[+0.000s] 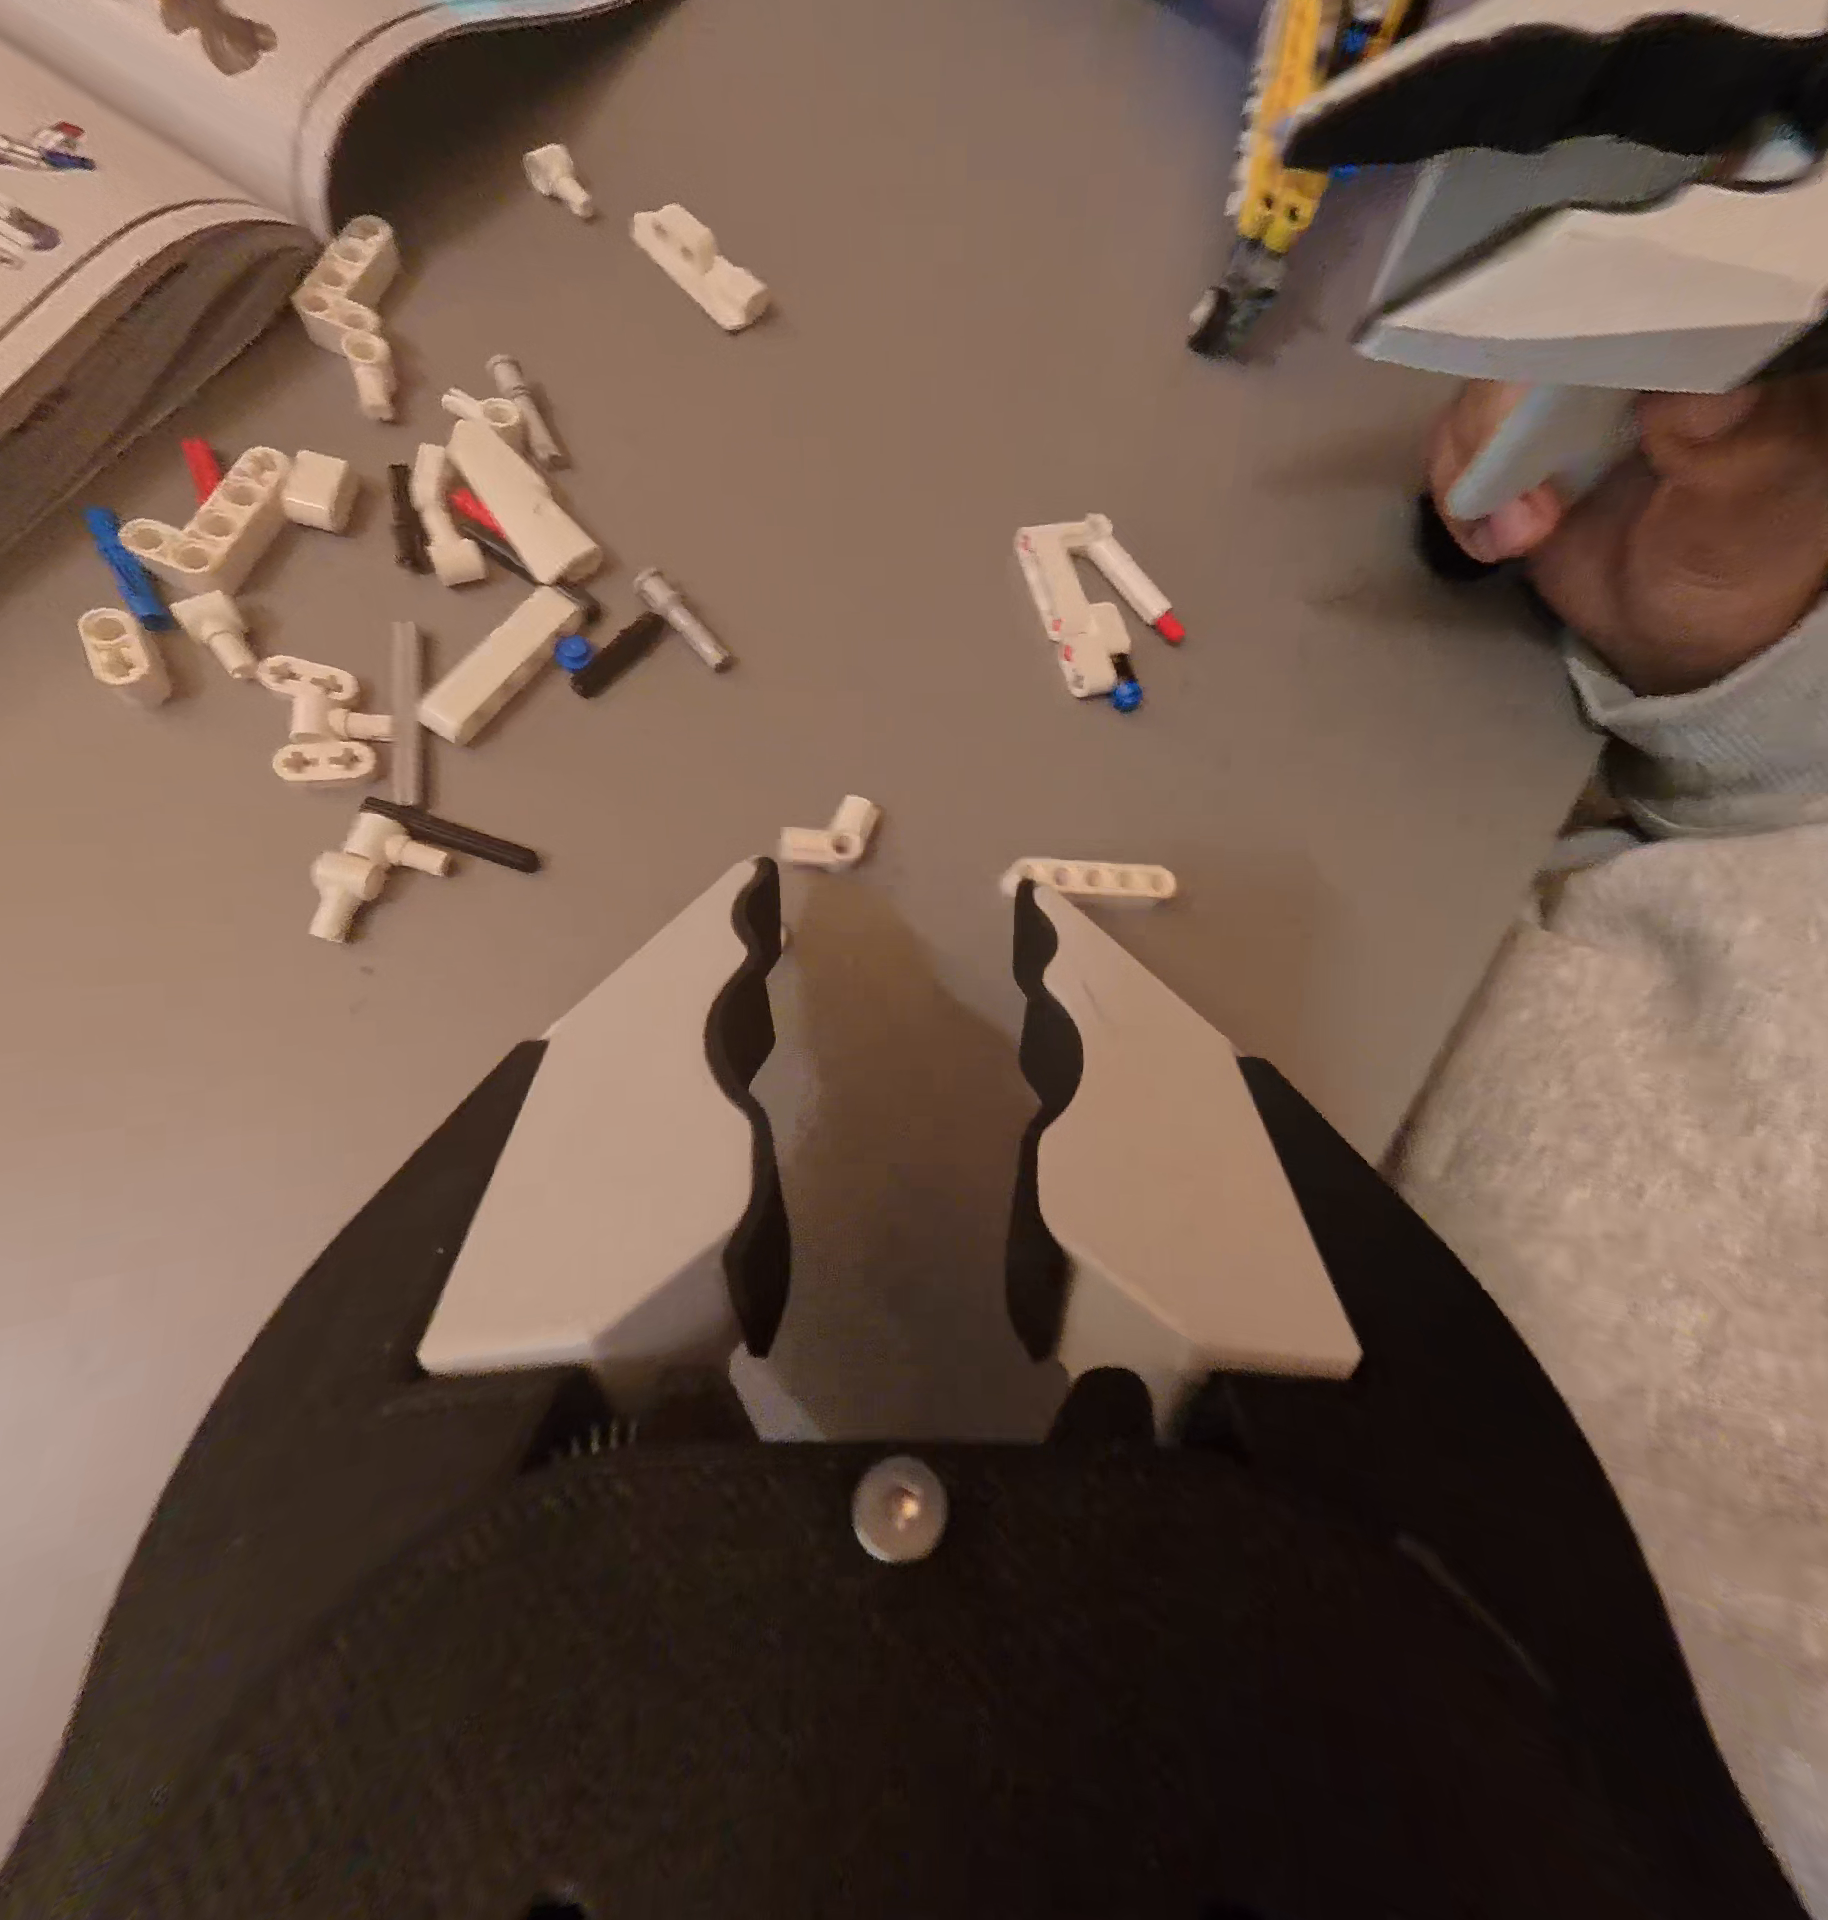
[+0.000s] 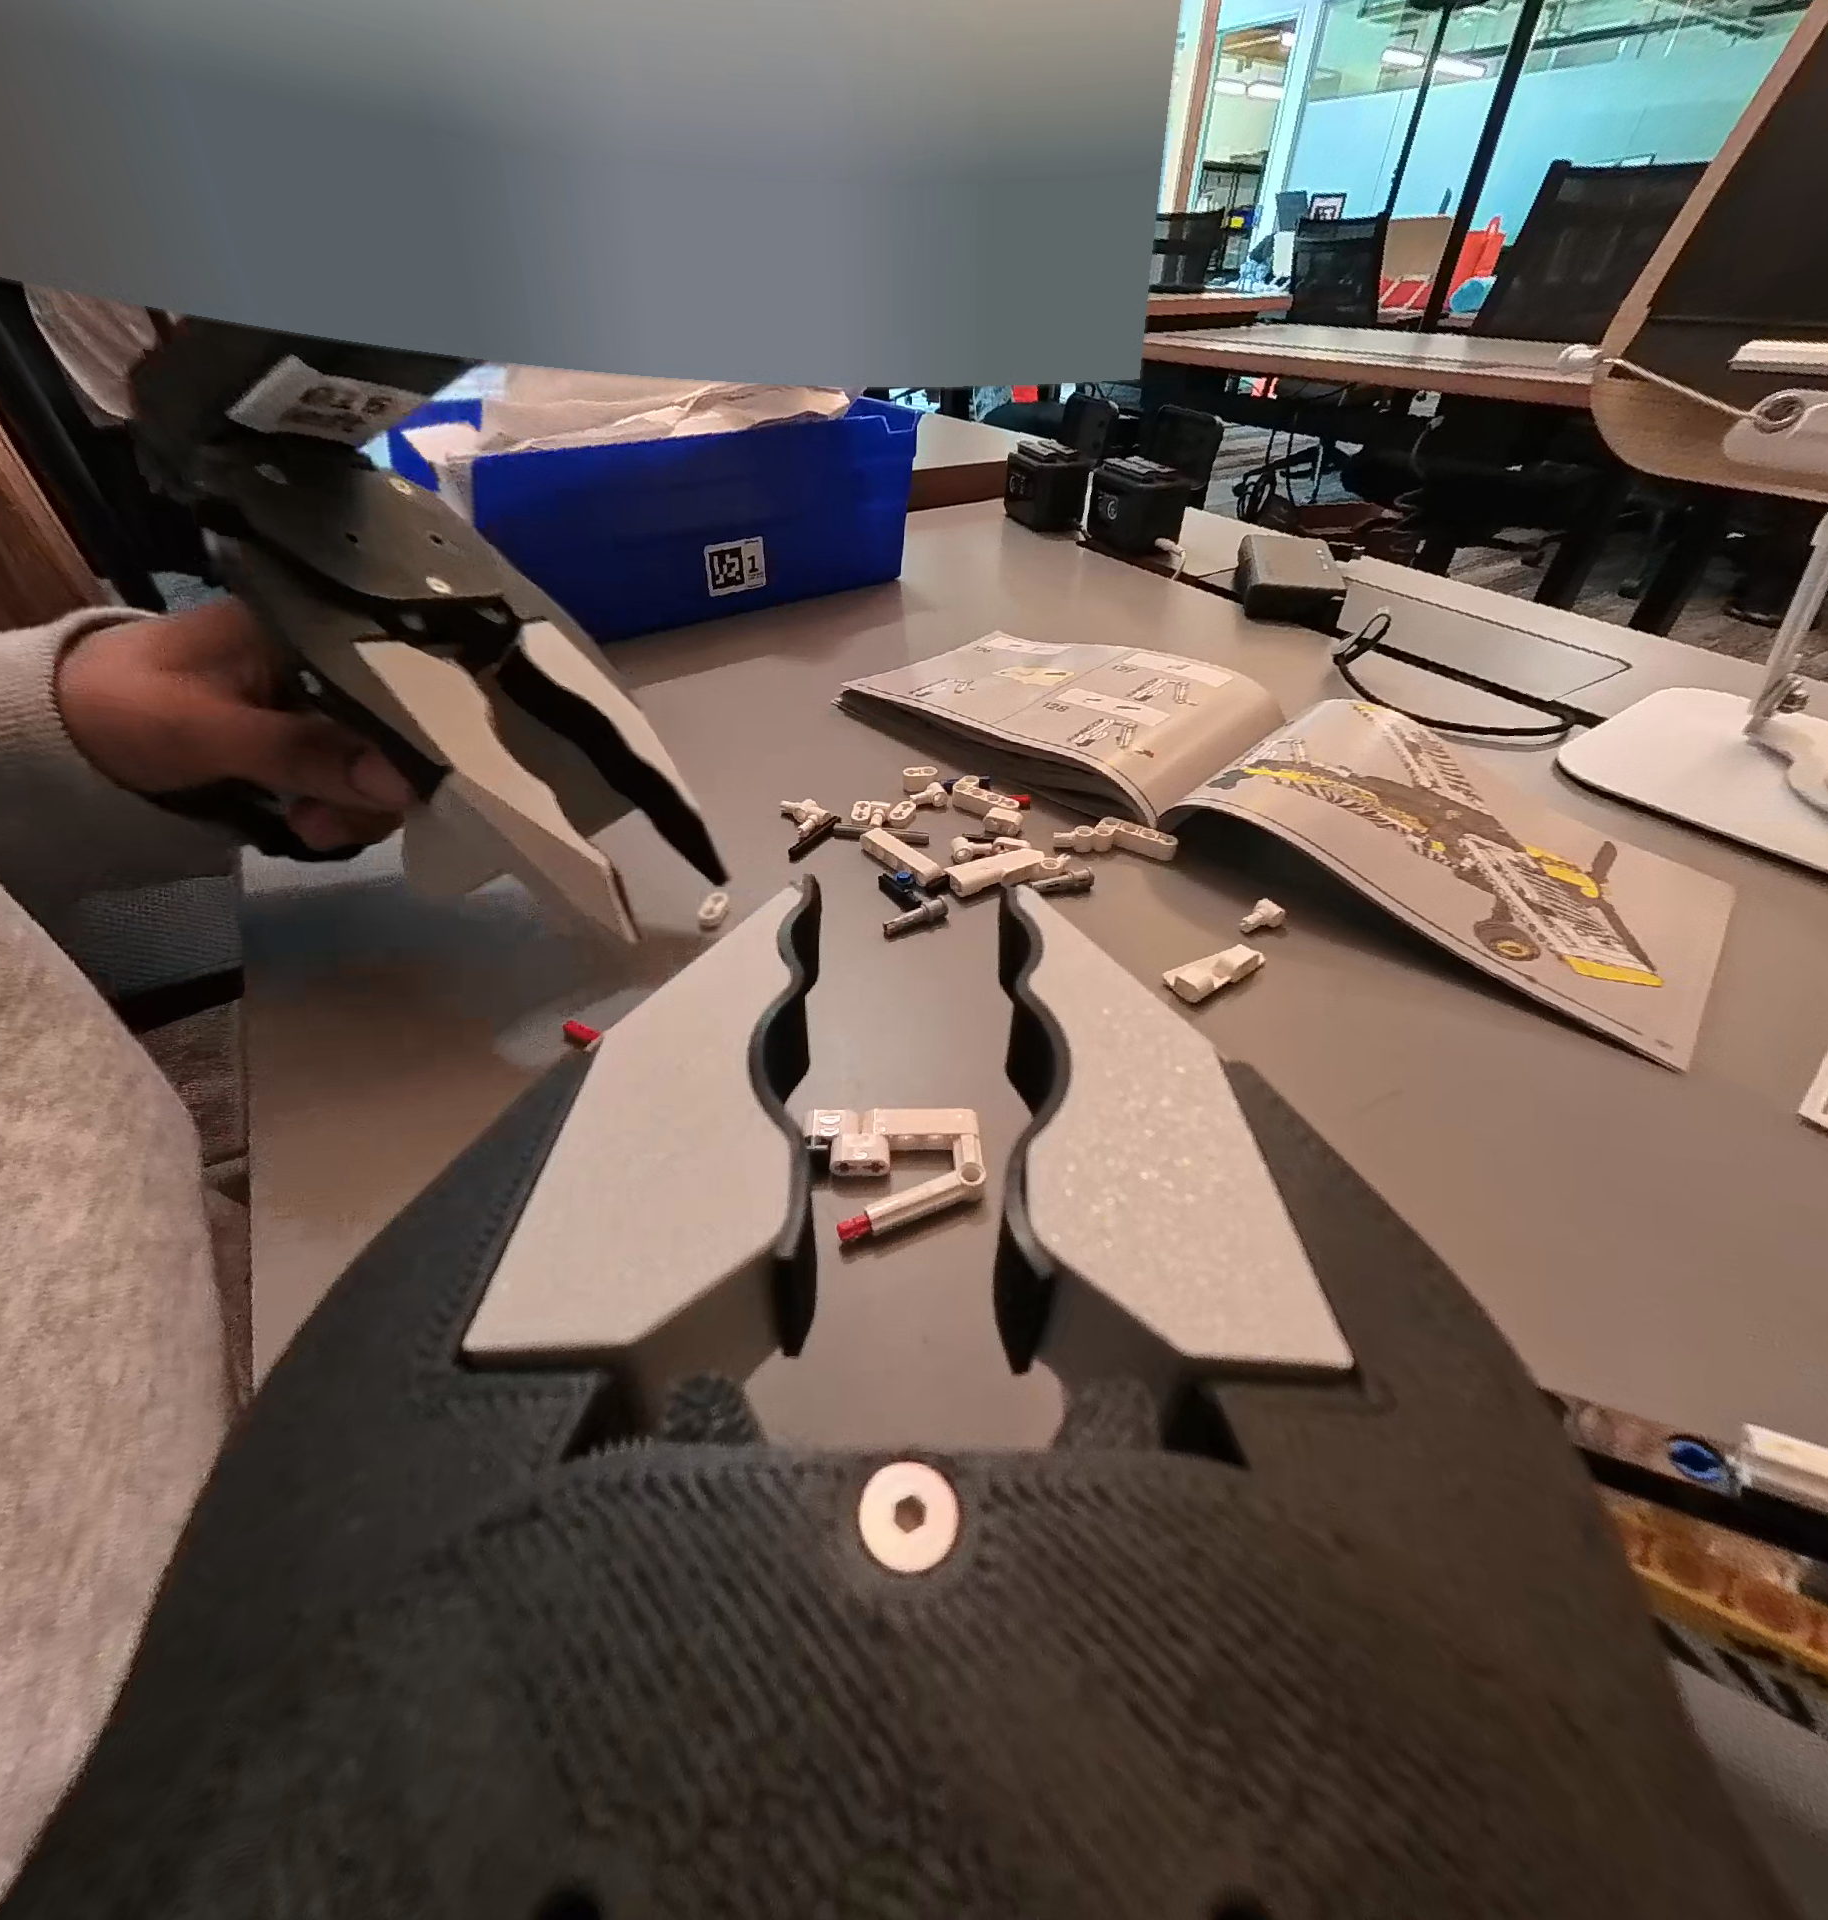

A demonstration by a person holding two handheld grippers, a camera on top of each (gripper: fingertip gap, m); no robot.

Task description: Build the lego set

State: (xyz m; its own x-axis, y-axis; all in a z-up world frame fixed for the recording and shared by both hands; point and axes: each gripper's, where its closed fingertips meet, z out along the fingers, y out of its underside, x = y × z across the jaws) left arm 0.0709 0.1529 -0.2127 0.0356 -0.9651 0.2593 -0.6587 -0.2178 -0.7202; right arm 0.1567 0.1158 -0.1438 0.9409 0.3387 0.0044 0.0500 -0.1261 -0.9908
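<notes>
Lying flat on the grey table (image 1: 941, 364), a small white sub-assembly (image 1: 1086, 603) with a red-tipped pin and a blue pin sits apart from the main scatter of loose pieces (image 1: 370, 582). In the right wrist view it shows between the spread fingers of the right gripper (image 2: 908, 904), which is released and holds nothing. The left gripper (image 1: 894, 878) hangs low over the table, jaws parted and empty, its tips just short of a small white angled connector (image 1: 832, 834) and a white five-hole beam (image 1: 1097, 881). An open instruction booklet (image 2: 1149, 748) lies beyond the scatter, a blue bin (image 2: 681, 520) farther back. A yellow partly built model (image 1: 1274, 156) shows at the table's far edge in the left wrist view.
</notes>
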